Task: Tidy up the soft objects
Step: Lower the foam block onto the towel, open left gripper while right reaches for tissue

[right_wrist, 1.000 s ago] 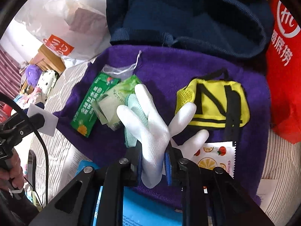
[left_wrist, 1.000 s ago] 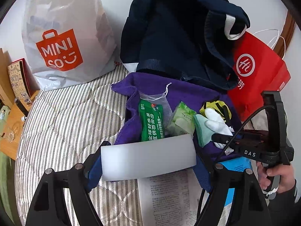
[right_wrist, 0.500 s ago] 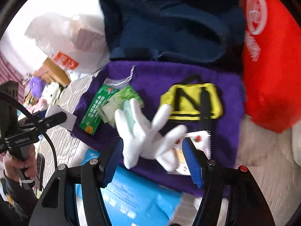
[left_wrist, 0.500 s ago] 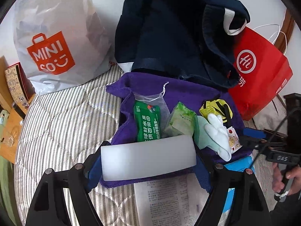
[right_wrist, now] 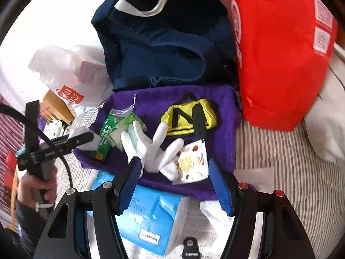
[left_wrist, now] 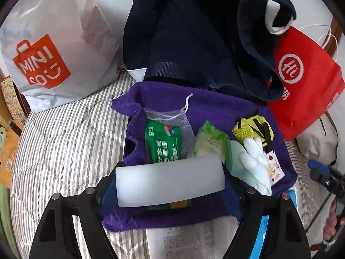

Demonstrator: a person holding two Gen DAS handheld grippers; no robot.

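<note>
The right claw point(right_wrist: 175, 182), clamped on the white glove point(right_wrist: 154, 150) a second ago, now stands open and drawn back; the glove lies free on the purple towel point(right_wrist: 217, 116). The left claw point(left_wrist: 170, 188) still grips a white block point(left_wrist: 170, 181), probably foam.

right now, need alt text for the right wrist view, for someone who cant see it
The open right gripper hangs just above a white glove lying on a purple towel, pads clear of it. A yellow pouch and green packets share the towel; a red bag stands behind.
</note>
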